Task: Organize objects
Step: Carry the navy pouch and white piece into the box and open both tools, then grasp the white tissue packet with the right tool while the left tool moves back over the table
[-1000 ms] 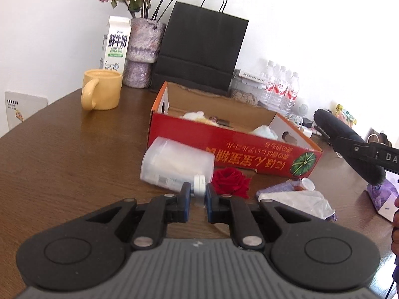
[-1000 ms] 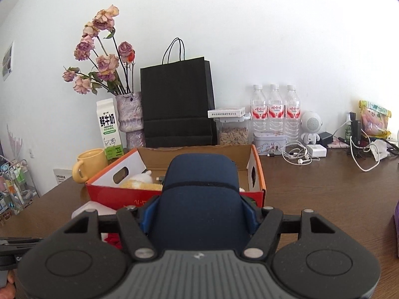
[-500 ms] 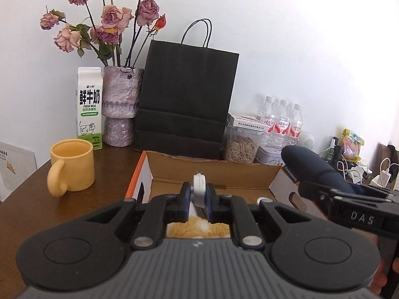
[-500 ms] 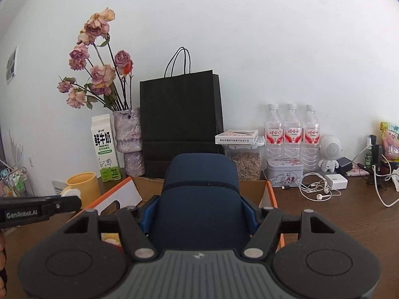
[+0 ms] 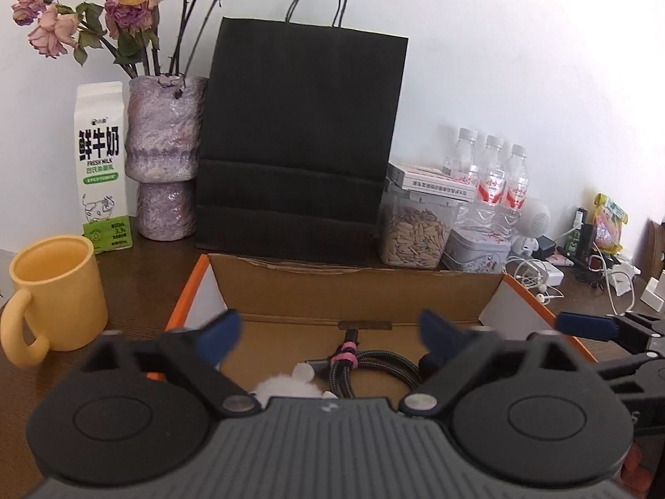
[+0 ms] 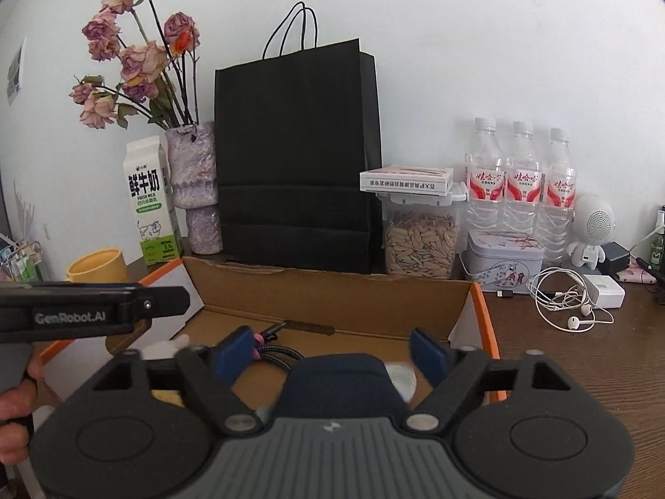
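An open cardboard box (image 5: 357,287) with orange edges lies in front of me; it also shows in the right wrist view (image 6: 332,291). Inside lie a coiled braided cable (image 5: 374,368), a white fluffy item with a white cap (image 5: 286,382), and a dark blue case (image 6: 341,386). My left gripper (image 5: 328,332) is open and empty above the box. My right gripper (image 6: 332,351) is open, its jaws wide on either side of the dark blue case, which sits below them in the box. The left gripper's body (image 6: 91,307) shows at left in the right wrist view.
Behind the box stand a black paper bag (image 5: 299,141), a purple vase with dried roses (image 5: 164,158), a milk carton (image 5: 102,166) and a yellow mug (image 5: 54,291). A seed jar (image 6: 419,241), water bottles (image 6: 519,191), a tin and earphones (image 6: 569,303) sit at right.
My left gripper opened and let go of the small white-capped item, which now lies in the box. My right gripper opened and released the dark blue case into the box.
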Available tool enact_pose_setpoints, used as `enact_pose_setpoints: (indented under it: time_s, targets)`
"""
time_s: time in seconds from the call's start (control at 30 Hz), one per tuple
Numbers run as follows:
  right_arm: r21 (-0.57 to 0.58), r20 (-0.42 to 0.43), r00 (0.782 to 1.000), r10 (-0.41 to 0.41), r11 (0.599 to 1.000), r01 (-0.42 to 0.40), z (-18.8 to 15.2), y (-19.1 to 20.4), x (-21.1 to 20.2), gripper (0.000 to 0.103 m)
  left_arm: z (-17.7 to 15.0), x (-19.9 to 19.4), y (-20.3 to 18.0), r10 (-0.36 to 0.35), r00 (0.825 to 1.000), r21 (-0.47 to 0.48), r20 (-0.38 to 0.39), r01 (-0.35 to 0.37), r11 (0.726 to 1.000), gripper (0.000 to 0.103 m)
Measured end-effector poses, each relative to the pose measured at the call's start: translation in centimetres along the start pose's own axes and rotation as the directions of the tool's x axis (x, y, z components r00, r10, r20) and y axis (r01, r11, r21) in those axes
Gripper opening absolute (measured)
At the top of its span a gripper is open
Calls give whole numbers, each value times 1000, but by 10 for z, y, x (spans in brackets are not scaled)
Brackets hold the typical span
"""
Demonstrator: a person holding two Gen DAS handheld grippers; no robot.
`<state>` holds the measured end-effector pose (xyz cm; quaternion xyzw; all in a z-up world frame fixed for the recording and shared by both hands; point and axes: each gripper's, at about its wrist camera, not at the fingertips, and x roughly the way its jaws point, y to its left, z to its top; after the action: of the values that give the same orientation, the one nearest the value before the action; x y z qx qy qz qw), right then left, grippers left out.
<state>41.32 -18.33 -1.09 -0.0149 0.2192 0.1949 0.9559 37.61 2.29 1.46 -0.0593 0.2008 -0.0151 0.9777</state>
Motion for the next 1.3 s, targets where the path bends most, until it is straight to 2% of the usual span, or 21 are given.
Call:
enact_pose_setpoints:
  time_s: [0.03, 0.17, 0.37, 0.67, 1.07, 1.3]
  targets:
    - [-6, 3, 1000, -4, 1000, 4, -1, -1, 0, 103, -1, 0, 0, 11, 1000, 7, 11, -11, 1000, 103]
    - [-24, -6, 1000, -19, 1000, 19, -5, -3, 0, 103, -2, 0, 5, 15, 1000, 7, -6, -14, 1000, 103]
    - [-52, 3, 1000, -26, 998, 27, -10, 0, -6, 103, -6, -6, 4, 11, 1000, 18, 9, -11, 1000, 103]
    - [-67, 59, 998, -20, 997, 24, -13, 3, -33, 103, -16, -34, 4, -28, 996, 28, 89, 26, 999, 103]
    - [-20, 67, 998, -17, 1000, 19, -31, 13, -90, 103, -27, -88, 5, 25, 998, 6, 52, -26, 1000, 103]
    - [-24, 0, 1000, 21, 999, -21, -53, 36, -127, 103, -41, -131, 11, -7, 1000, -32, -2, 7, 999, 103]
